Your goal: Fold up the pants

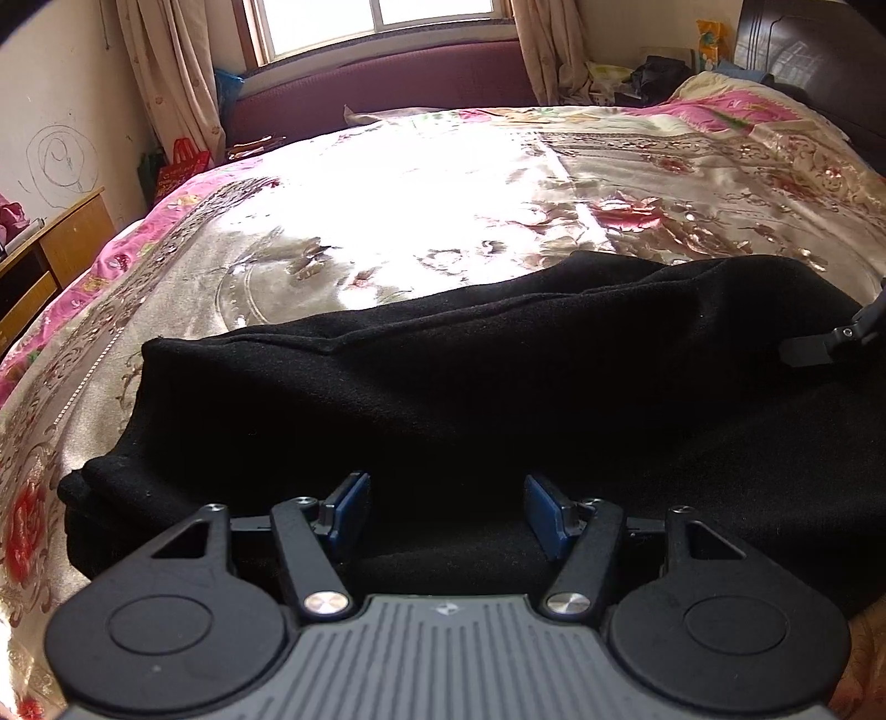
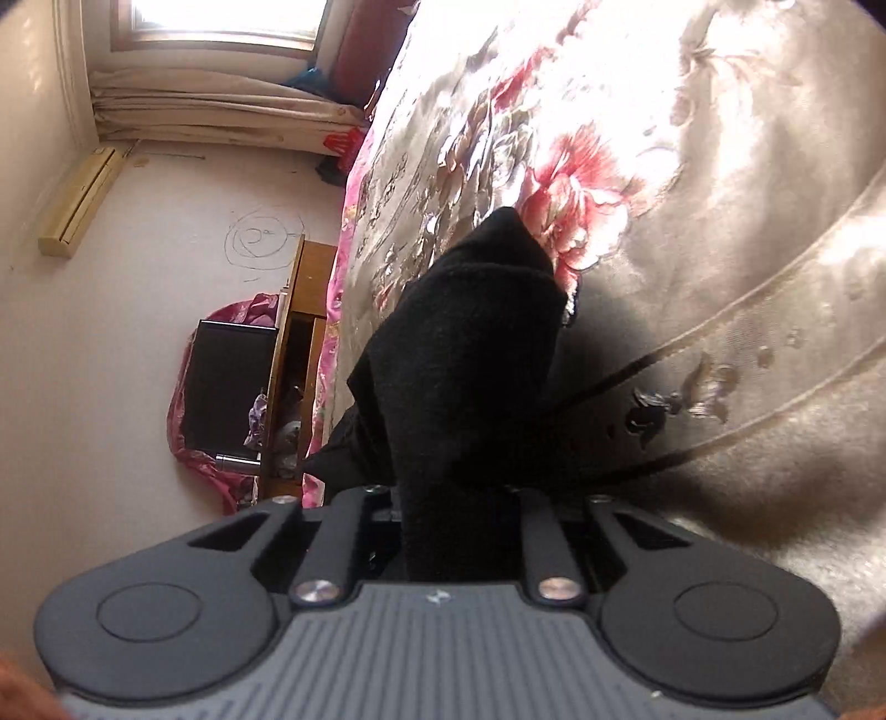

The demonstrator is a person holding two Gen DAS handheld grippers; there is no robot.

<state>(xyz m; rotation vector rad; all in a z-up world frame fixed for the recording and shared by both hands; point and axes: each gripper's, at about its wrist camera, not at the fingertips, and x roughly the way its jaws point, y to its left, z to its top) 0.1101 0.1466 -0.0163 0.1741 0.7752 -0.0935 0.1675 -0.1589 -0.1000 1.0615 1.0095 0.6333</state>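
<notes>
Where the left tool (image 1: 446,512) fills the near edge of its own view, two blue-faced pads (image 1: 349,507) stand well apart, gripping nothing, with the black pants (image 1: 470,387) lying just beyond and beneath them. The pants are a soft, matte, fleecy fabric, heaped in a long folded band across the bed (image 1: 443,183), whose glossy satin cover carries pink and red flowers. At that view's right edge a black finger of the right tool (image 1: 830,343) reaches over the pants. The right wrist view, rolled sideways, shows what the left cannot: the right tool (image 2: 459,531) has its jaws drawn in on a raised fold of the pants (image 2: 470,360), the cloth hiding its pads and rising to a peak above the bed (image 2: 720,221). Farther off, that view adds a wooden cabinet (image 2: 302,332) against a scribbled wall, while the left view shows a curtained window (image 1: 376,22).
</notes>
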